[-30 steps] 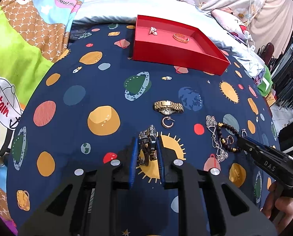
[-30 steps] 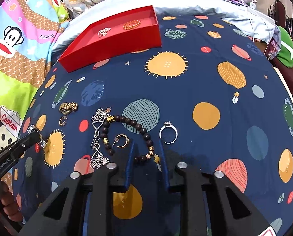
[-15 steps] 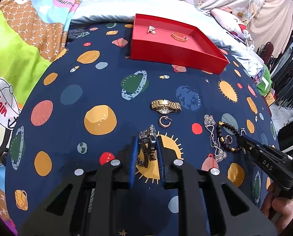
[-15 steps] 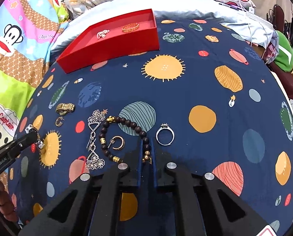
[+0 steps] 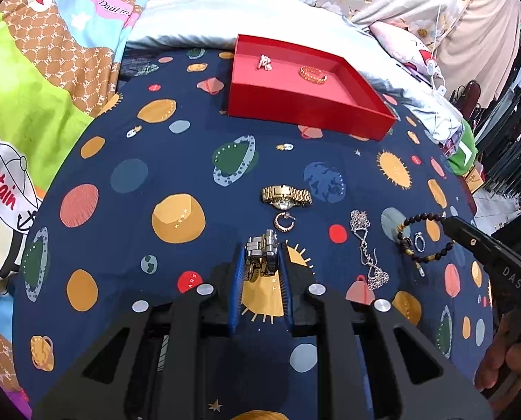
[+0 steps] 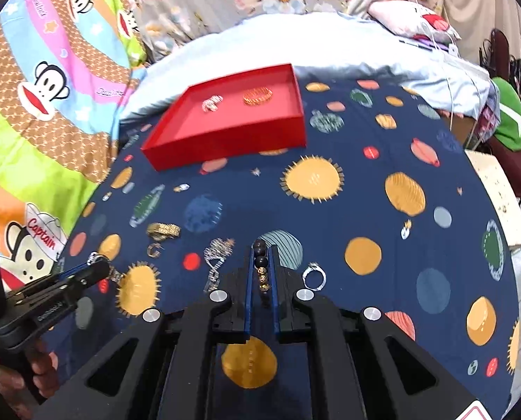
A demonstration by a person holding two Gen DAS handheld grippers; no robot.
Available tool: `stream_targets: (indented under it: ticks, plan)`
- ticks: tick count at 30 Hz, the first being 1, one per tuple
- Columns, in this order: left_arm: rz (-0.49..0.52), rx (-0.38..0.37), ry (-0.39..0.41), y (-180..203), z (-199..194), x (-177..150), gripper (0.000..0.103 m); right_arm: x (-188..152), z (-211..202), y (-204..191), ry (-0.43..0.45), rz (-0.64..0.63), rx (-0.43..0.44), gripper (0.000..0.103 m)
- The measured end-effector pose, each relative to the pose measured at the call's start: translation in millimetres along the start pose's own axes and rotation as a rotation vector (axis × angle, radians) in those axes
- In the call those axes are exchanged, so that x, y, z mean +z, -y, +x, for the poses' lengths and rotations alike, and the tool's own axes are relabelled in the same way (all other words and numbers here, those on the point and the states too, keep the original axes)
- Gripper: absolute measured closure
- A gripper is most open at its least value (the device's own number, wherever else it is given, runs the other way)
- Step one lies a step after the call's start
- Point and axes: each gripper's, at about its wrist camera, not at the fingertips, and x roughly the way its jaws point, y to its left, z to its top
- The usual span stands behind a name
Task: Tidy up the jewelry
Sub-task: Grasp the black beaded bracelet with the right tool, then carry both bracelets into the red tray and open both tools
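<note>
While the left gripper [image 5: 260,262] clamps a silver watch [image 5: 261,257], the right gripper [image 6: 262,273] grips the bead bracelet [image 6: 262,266], seemingly lifted.

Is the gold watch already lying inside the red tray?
No: the gold watch lies on the planet-print bedspread, well short of the red tray, which holds only a gold bangle and a small silver piece.

Polished silver metal glints off the watch [image 5: 261,256], next to a glossy gold-toned metal watch [image 5: 286,196] on matt printed cloth bedding [image 5: 176,175]. Dark, smooth, shiny beads make up the bracelet [image 6: 262,265]. The red tray [image 5: 295,105] looks matt, like card.
</note>
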Motion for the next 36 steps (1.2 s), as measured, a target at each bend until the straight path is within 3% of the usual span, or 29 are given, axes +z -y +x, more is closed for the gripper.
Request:
stream_targets:
  ticks: [9,15,21,28,32,36]
  plan:
    - [-0.004,-0.008,0.029,-4,-11,14,0.085,23,-20,-15,0.058,-0.046,0.036,0.096]
    - [0.029,-0.018,0.055,0,-9,43,0.085,56,-16,-25,0.095,-0.117,0.02,0.096]
    - [0.067,-0.06,0.101,11,0,97,0.085,109,9,-21,0.118,-0.129,0.026,0.096]
    - [0.136,-0.068,0.243,37,23,183,0.088,180,68,-22,0.099,-0.108,0.07,0.096]
    - [0.097,-0.094,0.185,36,54,216,0.094,204,97,-28,0.092,-0.109,0.071,0.096]
    - [0.113,-0.045,0.197,28,53,209,0.089,202,104,-24,0.088,-0.111,0.064,0.096]
